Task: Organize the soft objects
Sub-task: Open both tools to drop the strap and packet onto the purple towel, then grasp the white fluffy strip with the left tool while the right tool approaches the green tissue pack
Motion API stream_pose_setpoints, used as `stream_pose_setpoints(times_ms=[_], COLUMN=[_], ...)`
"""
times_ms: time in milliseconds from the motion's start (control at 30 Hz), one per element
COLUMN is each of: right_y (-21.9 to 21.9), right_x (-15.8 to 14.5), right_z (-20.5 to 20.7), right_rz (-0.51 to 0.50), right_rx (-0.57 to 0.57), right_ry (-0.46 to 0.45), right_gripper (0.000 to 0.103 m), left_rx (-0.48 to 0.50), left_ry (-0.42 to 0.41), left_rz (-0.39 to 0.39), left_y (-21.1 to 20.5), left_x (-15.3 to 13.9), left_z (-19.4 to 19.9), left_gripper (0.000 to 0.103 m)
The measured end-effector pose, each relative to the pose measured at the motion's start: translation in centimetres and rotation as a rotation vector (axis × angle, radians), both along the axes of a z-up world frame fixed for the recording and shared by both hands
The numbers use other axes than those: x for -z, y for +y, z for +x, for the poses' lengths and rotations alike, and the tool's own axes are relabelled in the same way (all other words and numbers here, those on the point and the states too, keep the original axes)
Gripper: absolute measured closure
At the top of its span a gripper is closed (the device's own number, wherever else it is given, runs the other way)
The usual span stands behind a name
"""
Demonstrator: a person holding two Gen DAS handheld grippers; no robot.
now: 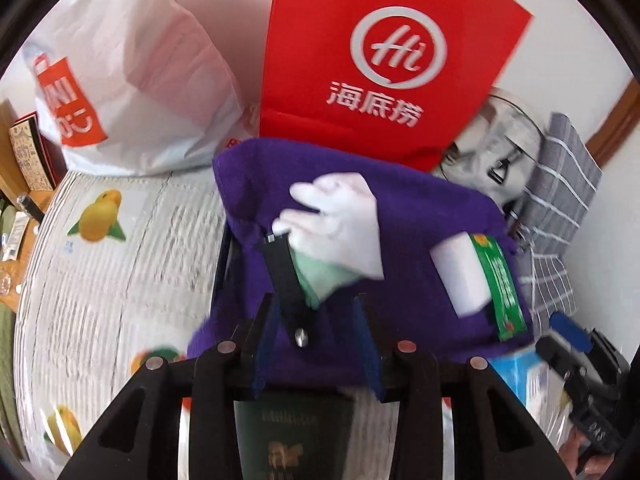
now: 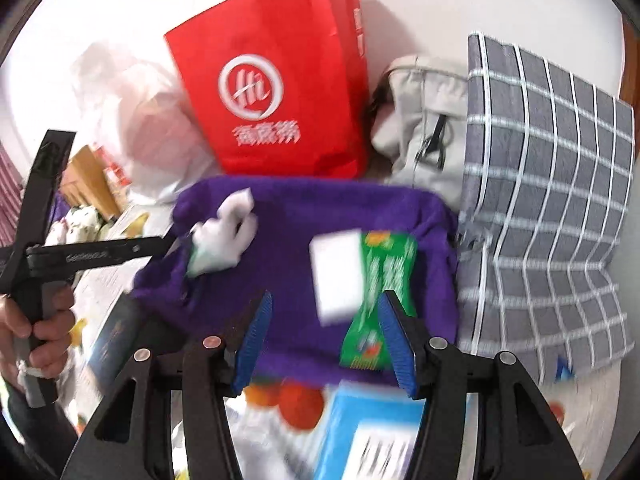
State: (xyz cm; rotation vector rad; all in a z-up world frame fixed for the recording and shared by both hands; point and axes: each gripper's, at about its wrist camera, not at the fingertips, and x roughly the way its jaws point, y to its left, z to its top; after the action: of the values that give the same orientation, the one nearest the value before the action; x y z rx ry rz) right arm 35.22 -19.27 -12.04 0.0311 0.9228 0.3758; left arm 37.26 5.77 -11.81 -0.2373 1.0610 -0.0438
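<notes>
Both grippers, left (image 1: 316, 320) and right (image 2: 324, 336), stand apart, holding nothing. The white glove (image 1: 340, 224), centre frame on the purple towel (image 1: 420, 208), looks light and limp. Pinching its cuff seems safest.

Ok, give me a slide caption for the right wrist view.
Open right gripper above a purple cloth bearing a white sponge and a white glove.

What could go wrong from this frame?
The white glove and the white sponge with its green wrapper lie loose on the purple towel; lifting or folding it might spill them. The open right hand-held gripper hovers close over the sponge and could nudge it off.
</notes>
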Motion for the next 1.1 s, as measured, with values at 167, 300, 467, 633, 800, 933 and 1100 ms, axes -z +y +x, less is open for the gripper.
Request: stream_pose_setpoints(times_ms=[167,300,467,633,800,933,1100], right_y=[-0.4,-0.4,-0.9,-1.4,-2.2,-3.2,-4.5], right_x=[-0.2,0.0,1.2,1.8,2.7,3.3,4.1], right_z=[-5.8,-10.6,-15.9,-19.5,-21.9,-23.5,-25.0], right_rz=[0.059,0.072,0.099,0.099,0.108,0.118,0.147], right_rx=[-0.032,-0.037,-0.028,-0.009,0.026,0.042,0.071], right_ry=[0.026,0.039,0.082,0.078,0.067,0.074,0.083], right_gripper=[0.048,0.048,0.048,0.046,0.045,0.044,0.042], left_rx=[-0.003,-0.011,-0.024,-0.024,0.02,0.064,0.114], left_ry=[-0.021,-0.018,-0.002,0.055,0.094,0.125,0.121], left_rz=[-0.009,-0.002,-0.03,-0.043,-0.03,-0.035,-0.055], left_y=[0.2,0.9,1.7,1.7,0.3,-1.5,-3.7], left_x=[-1.0,-0.9,0.2,2.6,4.9,6.7,7.9], left_z=[-4.7,-9.2,-14.5,-19.5,-23.6,-25.5,-26.8], left_gripper=[0.067,0.067,0.058,0.058,0.058,0.058,0.056])
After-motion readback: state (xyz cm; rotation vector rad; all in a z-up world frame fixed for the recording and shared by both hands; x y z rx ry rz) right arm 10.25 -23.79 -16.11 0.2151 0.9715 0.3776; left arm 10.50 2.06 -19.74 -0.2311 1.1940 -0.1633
